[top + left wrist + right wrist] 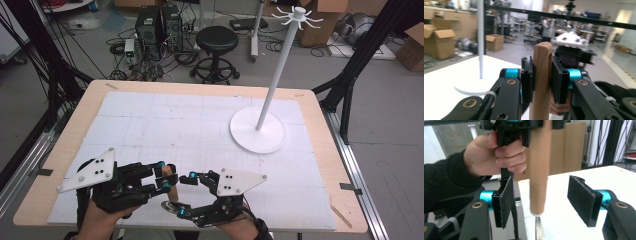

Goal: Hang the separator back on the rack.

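1 wooden-handled tool, frame centre, clamped by left gripper. Right gripper released, jaws apart around handle; metal end possibly spoon. 1 white stand, upper right.

No readable text, label, brand, number or sign in any view; cardboard boxes in left gripper view show plain faces, any print too blurred to read; computer towers on floor in high view too small for markings; grey plates on grippers carry screw heads only, no lettering; wooden handle bare of stamp or print.
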Available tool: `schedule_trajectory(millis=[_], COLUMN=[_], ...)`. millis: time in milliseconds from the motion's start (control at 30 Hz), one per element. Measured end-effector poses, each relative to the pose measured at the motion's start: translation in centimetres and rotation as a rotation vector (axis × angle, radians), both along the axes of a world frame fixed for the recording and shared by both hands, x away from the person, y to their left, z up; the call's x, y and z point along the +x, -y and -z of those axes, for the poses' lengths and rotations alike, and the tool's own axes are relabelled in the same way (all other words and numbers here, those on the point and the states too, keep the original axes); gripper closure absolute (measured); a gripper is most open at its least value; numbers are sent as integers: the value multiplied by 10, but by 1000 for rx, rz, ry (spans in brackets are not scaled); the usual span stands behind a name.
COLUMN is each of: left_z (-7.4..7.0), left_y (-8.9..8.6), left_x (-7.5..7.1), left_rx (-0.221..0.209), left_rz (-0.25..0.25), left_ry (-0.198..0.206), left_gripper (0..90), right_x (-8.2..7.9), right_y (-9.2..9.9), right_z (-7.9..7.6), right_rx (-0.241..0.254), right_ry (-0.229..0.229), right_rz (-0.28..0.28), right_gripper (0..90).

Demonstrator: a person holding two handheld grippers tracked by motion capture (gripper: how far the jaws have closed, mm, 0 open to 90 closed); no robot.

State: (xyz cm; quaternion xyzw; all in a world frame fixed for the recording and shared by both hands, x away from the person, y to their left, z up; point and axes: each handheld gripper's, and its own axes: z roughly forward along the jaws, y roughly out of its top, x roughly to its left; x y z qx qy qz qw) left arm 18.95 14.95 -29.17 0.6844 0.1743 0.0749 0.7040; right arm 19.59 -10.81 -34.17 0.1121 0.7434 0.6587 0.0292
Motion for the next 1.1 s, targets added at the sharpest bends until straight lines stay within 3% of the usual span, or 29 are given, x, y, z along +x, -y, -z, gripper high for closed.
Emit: schedule_trajectory(millis=[133, 467, 700, 767, 800, 900, 967, 1100], left_z=[1, 2, 3, 4, 4, 5, 8, 21], left_y=[6, 13, 13, 11, 8, -3, -14, -36], left_x=[0, 0, 1, 2, 4, 5, 5, 6], left_rx=[-6, -4, 3, -10, -18, -42, -54, -35], left_rz=[9, 16, 27, 50, 52, 9, -15, -62], left_ry=[-10, -17, -20, -38, -57, -61, -49, -37], left_gripper=[730, 729, 728, 715, 671, 498, 452, 344], right_x=[0, 5, 4, 3, 4, 7, 9, 14], right_y=[-3, 5, 5, 5, 5, 8, 11, 20], right_z=[0, 2, 1, 1, 1, 2, 3, 2], right_rx=[-6, 34, 24, 16, 17, 14, 12, 15], right_ry=[19, -35, -45, -38, -43, -58, -72, -75], right_rz=[26, -7, -30, -26, -23, -10, 4, 34], right_gripper=[476, 683, 720, 722, 722, 723, 724, 724])
